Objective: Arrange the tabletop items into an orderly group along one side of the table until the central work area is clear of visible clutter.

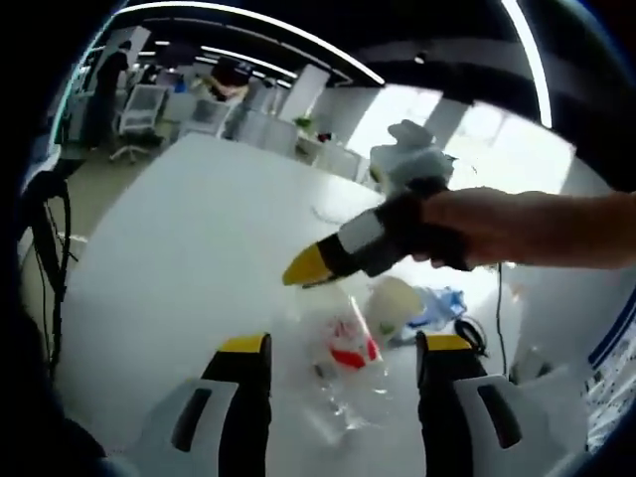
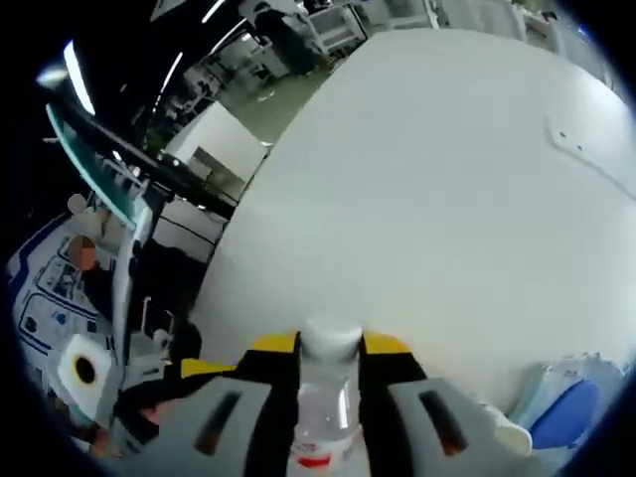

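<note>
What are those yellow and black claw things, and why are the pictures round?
Those claws are hand-held grippers, one in each of a person's hands. A small camera rides on each, and its lens makes the picture round. In the left gripper view, the left hand-held gripper is open above a clear plastic bottle with a red label, lying on the white table. The person's hand brings the right hand-held gripper in from the right. Nearby lie a white cup and a blue packet. In the right gripper view, the jaws squeeze a clear bottle with a white cap.
</note>
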Action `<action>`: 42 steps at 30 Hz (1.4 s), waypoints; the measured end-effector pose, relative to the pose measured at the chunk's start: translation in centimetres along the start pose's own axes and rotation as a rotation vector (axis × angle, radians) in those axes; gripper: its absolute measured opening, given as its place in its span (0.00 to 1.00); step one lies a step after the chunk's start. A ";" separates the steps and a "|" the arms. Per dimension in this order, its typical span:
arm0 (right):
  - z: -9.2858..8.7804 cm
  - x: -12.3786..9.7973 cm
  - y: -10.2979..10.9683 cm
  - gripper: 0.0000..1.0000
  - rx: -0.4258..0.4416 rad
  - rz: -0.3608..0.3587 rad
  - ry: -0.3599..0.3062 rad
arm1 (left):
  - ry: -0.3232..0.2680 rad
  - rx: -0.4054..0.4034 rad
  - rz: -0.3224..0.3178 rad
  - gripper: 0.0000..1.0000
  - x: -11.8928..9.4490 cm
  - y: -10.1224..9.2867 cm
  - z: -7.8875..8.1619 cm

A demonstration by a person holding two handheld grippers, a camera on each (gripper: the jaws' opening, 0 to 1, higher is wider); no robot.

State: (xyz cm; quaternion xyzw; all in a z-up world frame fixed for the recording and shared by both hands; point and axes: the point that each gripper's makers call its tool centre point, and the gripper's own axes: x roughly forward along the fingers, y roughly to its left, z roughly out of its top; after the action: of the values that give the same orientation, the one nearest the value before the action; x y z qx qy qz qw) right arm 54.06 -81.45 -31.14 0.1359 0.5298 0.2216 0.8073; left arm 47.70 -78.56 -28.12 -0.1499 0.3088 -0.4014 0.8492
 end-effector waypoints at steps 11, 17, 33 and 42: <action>-0.3 -2.1 1.2 0.19 -0.074 0.024 -0.079 | 0.120 -0.016 -0.131 0.60 3.1 -0.5 -2.4; -0.6 -2.9 1.6 0.19 -0.097 0.031 -0.105 | 0.165 -0.024 -0.205 0.56 4.2 -1.5 -3.1; -1.3 -4.7 2.0 0.19 -0.099 0.057 -0.153 | 0.257 0.063 -0.323 0.38 4.1 -3.5 -3.9; -0.5 -6.4 2.4 0.19 -0.151 0.051 -0.217 | 0.250 0.188 -0.312 0.37 4.6 -3.6 -2.6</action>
State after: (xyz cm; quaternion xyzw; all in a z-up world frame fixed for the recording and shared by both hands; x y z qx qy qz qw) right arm 50.94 -82.61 -25.19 0.1114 0.4174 0.2651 0.8620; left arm 46.20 -84.41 -30.13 -0.0651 0.3461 -0.5703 0.7421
